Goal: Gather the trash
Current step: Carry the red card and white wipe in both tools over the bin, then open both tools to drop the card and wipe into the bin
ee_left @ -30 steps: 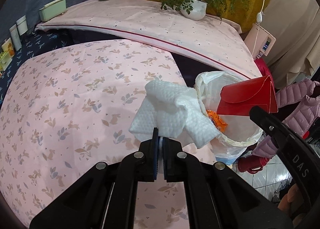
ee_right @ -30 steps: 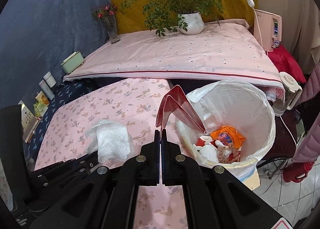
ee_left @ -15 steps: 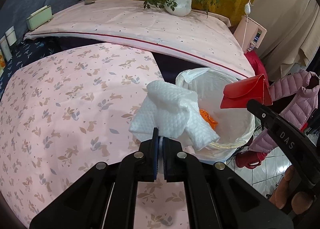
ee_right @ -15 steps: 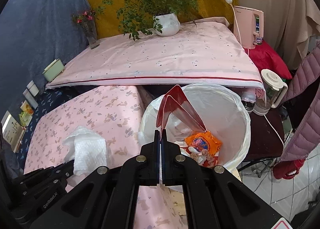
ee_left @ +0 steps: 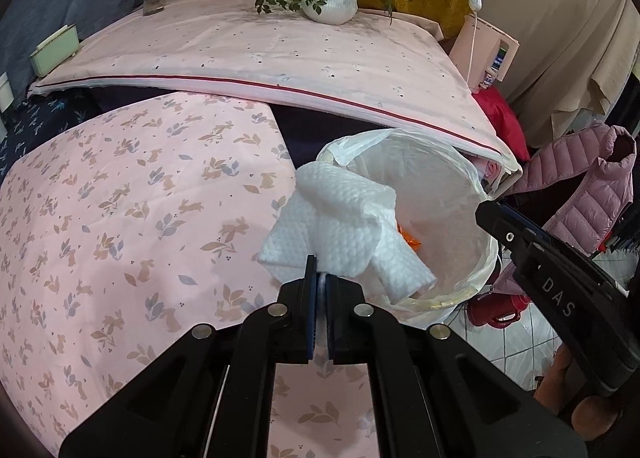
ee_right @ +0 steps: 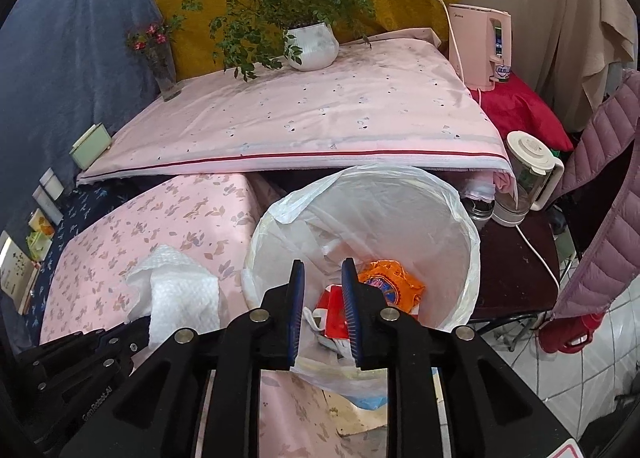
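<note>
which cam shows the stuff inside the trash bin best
The right wrist view: it looks down into the lined bin, showing the orange wrapper and red packet between the open right claw's fingers. In the left wrist view the held white paper towel hides all but an orange sliver.

Raised surface covered in pale pink dotted cloth [ee_right: 320,126] carries white ceramic plant pot [ee_right: 313,47], glass flower vase [ee_right: 165,72], green rectangular box [ee_right: 90,146].

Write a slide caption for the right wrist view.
Open right gripper above the bin, red packet inside; left gripper grips a tissue.
</note>
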`<action>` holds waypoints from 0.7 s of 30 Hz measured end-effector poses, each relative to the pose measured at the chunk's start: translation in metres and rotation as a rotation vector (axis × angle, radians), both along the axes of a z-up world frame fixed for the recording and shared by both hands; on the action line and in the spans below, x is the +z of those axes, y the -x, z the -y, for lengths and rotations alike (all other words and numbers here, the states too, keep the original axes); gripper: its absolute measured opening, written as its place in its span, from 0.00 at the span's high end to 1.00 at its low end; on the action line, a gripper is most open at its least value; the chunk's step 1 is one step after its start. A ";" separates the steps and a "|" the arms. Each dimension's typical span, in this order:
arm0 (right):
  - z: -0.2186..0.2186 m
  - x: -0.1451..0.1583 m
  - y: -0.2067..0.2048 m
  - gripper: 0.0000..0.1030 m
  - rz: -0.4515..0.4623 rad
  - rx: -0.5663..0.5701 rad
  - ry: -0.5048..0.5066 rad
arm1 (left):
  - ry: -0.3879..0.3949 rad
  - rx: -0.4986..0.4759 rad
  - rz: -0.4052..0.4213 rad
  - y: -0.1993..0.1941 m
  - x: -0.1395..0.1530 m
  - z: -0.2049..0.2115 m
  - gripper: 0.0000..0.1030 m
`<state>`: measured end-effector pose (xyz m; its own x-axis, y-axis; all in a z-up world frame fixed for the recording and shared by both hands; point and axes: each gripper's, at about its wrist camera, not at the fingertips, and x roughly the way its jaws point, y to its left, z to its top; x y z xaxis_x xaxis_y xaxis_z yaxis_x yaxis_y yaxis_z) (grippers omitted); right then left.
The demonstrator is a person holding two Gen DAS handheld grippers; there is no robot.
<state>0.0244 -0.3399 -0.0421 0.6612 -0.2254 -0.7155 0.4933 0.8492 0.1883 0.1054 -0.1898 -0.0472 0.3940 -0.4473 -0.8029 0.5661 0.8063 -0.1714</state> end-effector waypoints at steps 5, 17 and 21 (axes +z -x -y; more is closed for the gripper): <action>0.008 0.004 0.009 0.75 -0.008 -0.025 -0.001 | -0.001 -0.035 0.003 0.000 0.001 0.023 0.97; 0.033 0.021 0.031 0.70 0.014 -0.096 0.020 | 0.049 -0.125 0.010 0.005 0.009 0.077 0.84; 0.036 0.024 0.035 0.67 0.019 -0.105 0.024 | 0.054 -0.082 0.038 0.002 0.012 0.071 0.50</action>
<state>-0.0103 -0.3764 -0.0180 0.6465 -0.3115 -0.6964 0.5765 0.7973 0.1785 0.1034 -0.2607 -0.0353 0.3839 -0.5213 -0.7622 0.6371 0.7470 -0.1901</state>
